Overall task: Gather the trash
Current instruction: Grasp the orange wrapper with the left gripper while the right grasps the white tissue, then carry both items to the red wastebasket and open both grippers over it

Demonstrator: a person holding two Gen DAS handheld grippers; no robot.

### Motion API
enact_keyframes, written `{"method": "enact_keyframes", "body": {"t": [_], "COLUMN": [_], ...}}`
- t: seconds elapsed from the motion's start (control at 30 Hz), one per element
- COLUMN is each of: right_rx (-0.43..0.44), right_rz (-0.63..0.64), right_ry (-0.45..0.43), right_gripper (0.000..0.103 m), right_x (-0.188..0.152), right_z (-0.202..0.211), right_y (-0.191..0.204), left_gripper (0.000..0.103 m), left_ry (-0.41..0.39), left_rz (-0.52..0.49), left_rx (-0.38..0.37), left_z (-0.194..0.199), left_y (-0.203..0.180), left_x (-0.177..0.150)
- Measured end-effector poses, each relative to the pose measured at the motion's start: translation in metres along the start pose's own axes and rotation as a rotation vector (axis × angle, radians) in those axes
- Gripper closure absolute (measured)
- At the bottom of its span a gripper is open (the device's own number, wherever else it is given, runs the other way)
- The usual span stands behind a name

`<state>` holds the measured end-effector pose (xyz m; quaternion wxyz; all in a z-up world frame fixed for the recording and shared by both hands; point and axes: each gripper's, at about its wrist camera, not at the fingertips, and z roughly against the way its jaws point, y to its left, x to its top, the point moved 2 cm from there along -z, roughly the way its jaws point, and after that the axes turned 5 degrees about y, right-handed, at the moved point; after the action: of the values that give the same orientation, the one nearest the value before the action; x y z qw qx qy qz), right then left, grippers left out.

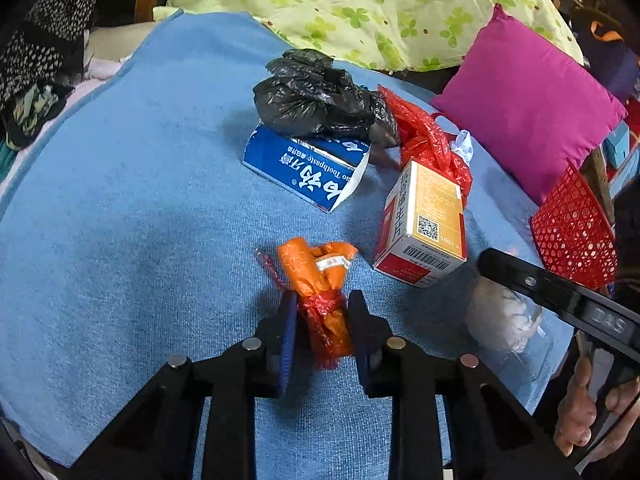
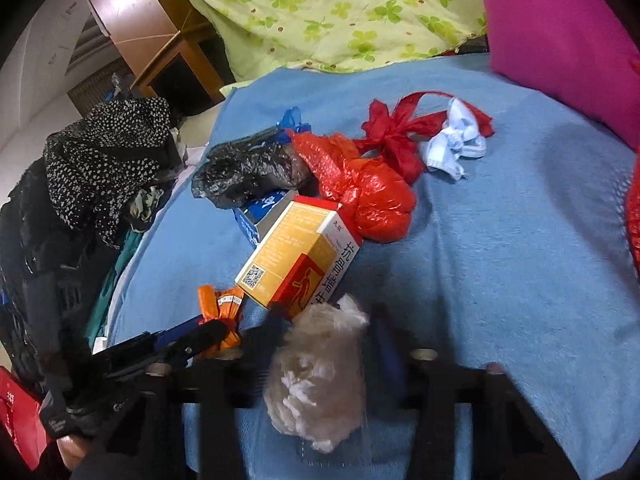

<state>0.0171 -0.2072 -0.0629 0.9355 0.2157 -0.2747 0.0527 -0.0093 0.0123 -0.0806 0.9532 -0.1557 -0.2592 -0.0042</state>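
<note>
Trash lies on a blue blanket [image 1: 132, 184]. My left gripper [image 1: 322, 312] is open, its fingers either side of an orange wrapper bundle tied with red net [image 1: 320, 276], which also shows in the right wrist view [image 2: 222, 304]. My right gripper [image 2: 328, 328] is blurred and straddles a clear bag of white tissue [image 2: 316, 376]; whether it grips is unclear. That bag also shows in the left wrist view [image 1: 500, 316]. Beyond lie a yellow-red medicine box [image 1: 424, 224], a blue toothpaste box [image 1: 300, 168], a black bag [image 1: 316, 100], a red bag [image 2: 364, 188] and a crumpled mask [image 2: 456, 140].
A red mesh basket [image 1: 572, 232] stands at the blanket's right edge. A magenta cushion [image 1: 528, 112] and a green clover quilt [image 1: 360, 4] lie behind. A pile of dark clothes [image 2: 100, 160] sits on the left, with a wooden cabinet [image 2: 140, 20] beyond.
</note>
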Motion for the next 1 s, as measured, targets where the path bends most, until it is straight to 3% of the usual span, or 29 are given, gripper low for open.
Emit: {"method": "enact_keyframes", "body": {"t": [0.07, 0.27, 0.63, 0.8, 1.0], "right_rx": [-0.015, 0.010, 0.247, 0.252, 0.195], "right_rz": [-0.003, 0.008, -0.097, -0.117, -0.085], "right_ry": [-0.028, -0.138, -0.326, -0.399, -0.524], "right_gripper": [0.076, 0.078, 0.078, 0.078, 0.078], "right_x": [-0.001, 0.001, 0.005, 0.011, 0.008], "right_z": [0.000, 0.023, 0.076, 0.100, 0.147], "right_y": [-0.001, -0.001, -0.018, -0.024, -0.035], "left_gripper": [0.078, 0.078, 0.078, 0.078, 0.078], "left_ry": [-0.016, -0.076, -0.123, -0.160, -0.211], "left_rz": [-0.012, -0.029, -0.031, -0.063, -0.168], "left_rx": [0.017, 0.026, 0.011, 0.013, -0.023], "left_z": [0.002, 0.016, 0.029, 0.041, 0.066], "left_y": [-0.002, -0.003, -0.012, -0.021, -0.061], "left_x": [0.000, 0.001, 0.000, 0.002, 0.020]}}
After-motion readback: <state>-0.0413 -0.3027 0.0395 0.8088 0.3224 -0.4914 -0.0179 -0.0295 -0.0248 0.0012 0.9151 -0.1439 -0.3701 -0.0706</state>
